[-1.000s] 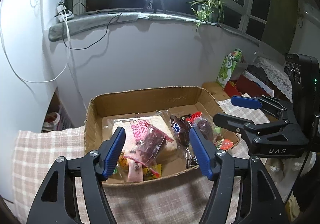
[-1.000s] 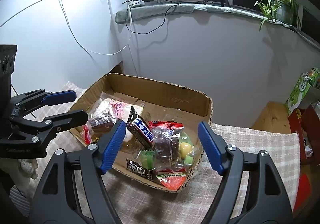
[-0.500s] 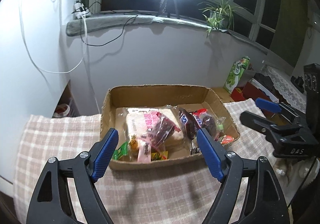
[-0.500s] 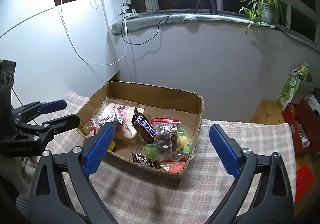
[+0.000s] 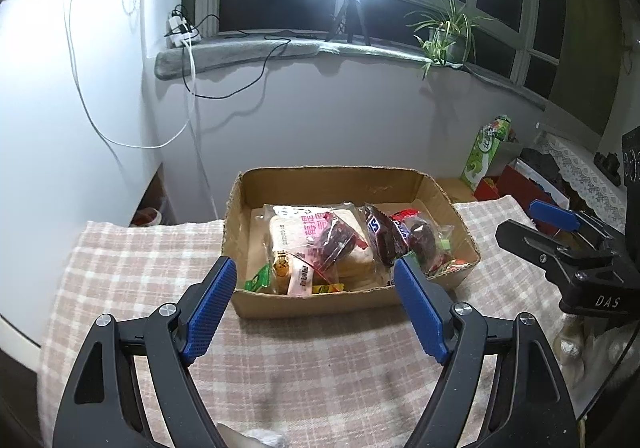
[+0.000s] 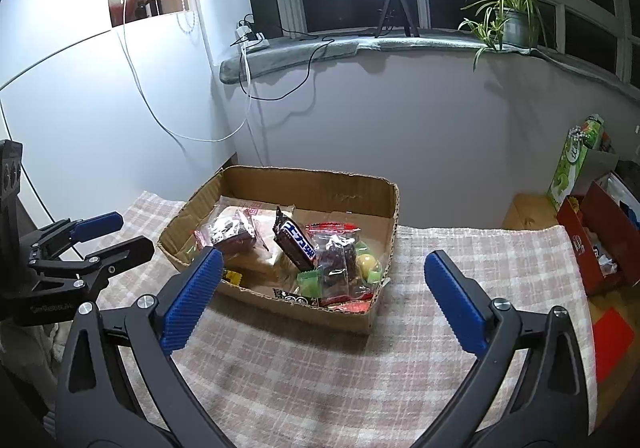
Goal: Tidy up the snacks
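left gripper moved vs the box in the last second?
Yes. The left gripper has pulled back from the cardboard box: its fingertips were over the snacks, now at the near wall.

Before my claws: a table covered by a pink-and-white checked cloth [image 5: 132, 280], on which a shallow open cardboard box [image 6: 344, 187] of snacks rests directly, near the cloth's far edge.

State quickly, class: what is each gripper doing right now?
Left gripper: open, holding nothing.
Right gripper: jaws opening, nothing between them.
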The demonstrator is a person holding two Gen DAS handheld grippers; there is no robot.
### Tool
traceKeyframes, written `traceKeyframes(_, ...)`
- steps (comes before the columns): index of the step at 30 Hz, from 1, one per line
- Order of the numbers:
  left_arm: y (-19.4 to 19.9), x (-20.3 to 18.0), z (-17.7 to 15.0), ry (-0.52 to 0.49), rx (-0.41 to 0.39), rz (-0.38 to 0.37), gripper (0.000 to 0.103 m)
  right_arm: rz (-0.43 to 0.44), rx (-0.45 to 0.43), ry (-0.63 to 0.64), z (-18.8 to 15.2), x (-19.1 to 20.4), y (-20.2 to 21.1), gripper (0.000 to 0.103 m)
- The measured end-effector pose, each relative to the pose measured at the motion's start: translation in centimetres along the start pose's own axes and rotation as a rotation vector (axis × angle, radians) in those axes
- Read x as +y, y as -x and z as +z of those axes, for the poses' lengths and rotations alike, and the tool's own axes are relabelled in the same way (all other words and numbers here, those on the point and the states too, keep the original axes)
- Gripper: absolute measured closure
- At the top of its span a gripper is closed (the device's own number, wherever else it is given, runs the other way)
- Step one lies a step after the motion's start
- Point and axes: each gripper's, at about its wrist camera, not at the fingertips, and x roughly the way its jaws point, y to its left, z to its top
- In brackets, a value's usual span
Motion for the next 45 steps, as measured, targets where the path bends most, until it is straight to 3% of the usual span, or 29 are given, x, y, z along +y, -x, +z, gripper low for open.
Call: traceKeyframes(45,1.1,-0.2,-0.1,0.007,-0.008,0.001,0.022,0.001,0.006,0.021,-0.2,0.5,0.1,0.000)
